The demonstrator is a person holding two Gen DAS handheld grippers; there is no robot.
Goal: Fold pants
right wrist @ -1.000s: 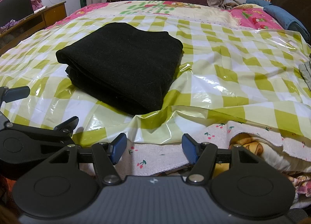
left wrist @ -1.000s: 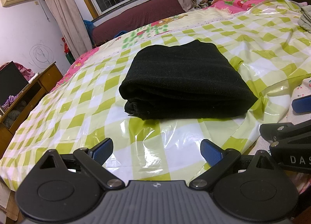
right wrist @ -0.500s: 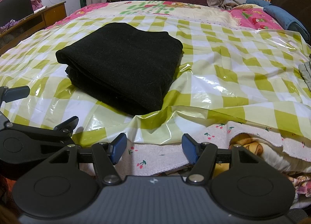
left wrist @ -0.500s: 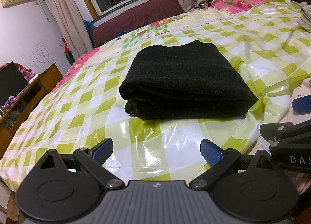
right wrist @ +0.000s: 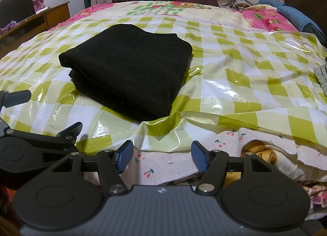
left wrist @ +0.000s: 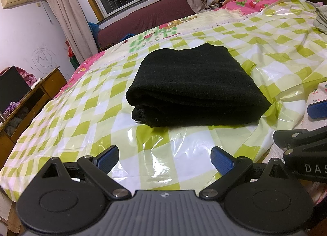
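On the green-checked plastic sheet covering the bed: black pants, stacked in a compact folded bundle, layered edges facing the near side. Well short of that bundle, left gripper with jaws spread, nothing between the blue pads. Just beside it, right gripper likewise spread and empty, over the sheet's near edge and the cherry-print cloth. Both held clear of the fabric, probably because folding looks finished and nothing needs pinching.
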